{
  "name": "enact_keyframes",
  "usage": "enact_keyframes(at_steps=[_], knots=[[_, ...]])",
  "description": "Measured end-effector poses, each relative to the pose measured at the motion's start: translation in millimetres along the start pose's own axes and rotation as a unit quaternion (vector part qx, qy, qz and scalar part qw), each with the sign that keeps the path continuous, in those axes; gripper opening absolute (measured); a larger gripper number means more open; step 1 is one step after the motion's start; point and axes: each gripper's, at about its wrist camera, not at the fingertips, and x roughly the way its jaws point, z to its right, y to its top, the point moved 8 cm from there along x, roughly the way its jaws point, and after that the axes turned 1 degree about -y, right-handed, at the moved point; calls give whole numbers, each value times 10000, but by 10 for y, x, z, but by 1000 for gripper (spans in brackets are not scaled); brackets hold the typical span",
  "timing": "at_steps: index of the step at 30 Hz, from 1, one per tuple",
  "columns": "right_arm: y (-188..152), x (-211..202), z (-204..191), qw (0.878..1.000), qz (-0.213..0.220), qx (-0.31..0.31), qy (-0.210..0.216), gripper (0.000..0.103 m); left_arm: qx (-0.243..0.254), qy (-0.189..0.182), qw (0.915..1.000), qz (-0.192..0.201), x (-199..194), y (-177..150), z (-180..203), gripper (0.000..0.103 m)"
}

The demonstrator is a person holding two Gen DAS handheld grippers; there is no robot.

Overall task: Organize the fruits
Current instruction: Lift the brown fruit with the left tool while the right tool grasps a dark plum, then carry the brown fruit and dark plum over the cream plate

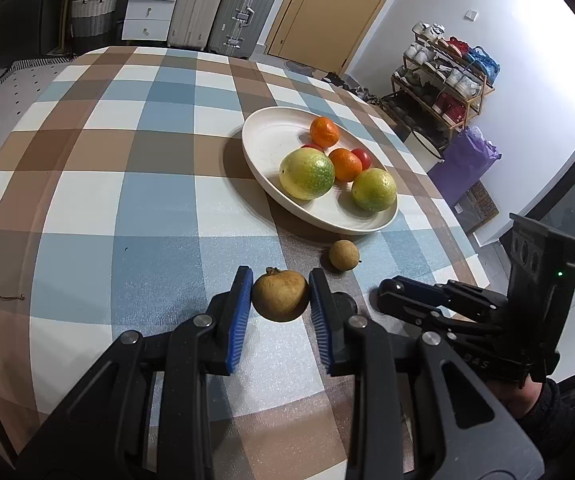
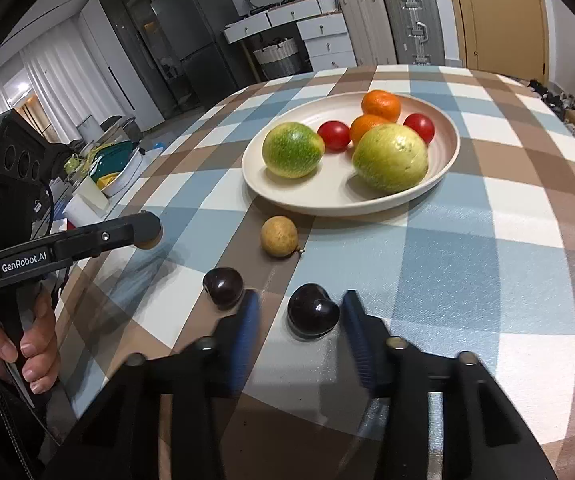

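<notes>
Left wrist view: checked tablecloth (image 1: 87, 200) in brown, blue and white is covering the table, with a small brown stem scrap (image 1: 5, 294) lying far left
Left gripper (image 1: 280, 300): its blue pads are pressing both sides of a tan, rough-skinned fruit (image 1: 281, 296), narrow and holding it just over the cloth
Loose longan (image 1: 342, 254): round, pale brown, sitting on the cloth between the held fruit and the plate
White plate (image 1: 263, 140): sitting right of centre, carrying two yellow-green speckled fruits (image 1: 306, 173), two oranges (image 1: 324, 132) and small red tomatoes (image 1: 361, 158)
Right wrist view: a person's hand (image 2: 27, 344) is gripping the left tool's handle at the far left edge
First dark fruit (image 2: 223, 286): glossy, near-black, lying on the cloth just outside the right gripper's left finger
Right gripper (image 2: 299, 316): jaws blurred and partly spread around a second dark fruit; a gap is showing on each side, so the pads are not yet pressing
Second dark fruit (image 2: 312, 311): glossy purple-black, lobed, resting on the cloth between the fingers
Same plate from here: sitting beyond the longan, fruit crowding its middle and right side
</notes>
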Motion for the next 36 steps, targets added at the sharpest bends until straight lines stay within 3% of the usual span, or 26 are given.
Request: enact_keyframes(at_steps=[2, 9, 23, 36], knots=[[-9, 14, 19, 10000, -16, -3, -61, 26, -6, -49, 10000, 16, -2, 3, 5, 26], [119, -58, 155, 9993, 199, 307, -94, 26, 46, -70, 10000, 50, -8, 94, 25, 26], [540, -464, 58, 9959, 856, 107, 259, 26, 91, -65, 9995, 295, -81, 581, 254, 26], [992, -386, 147, 9943, 958, 105, 450, 26, 470, -125, 9986, 194, 228, 1067, 509, 26]])
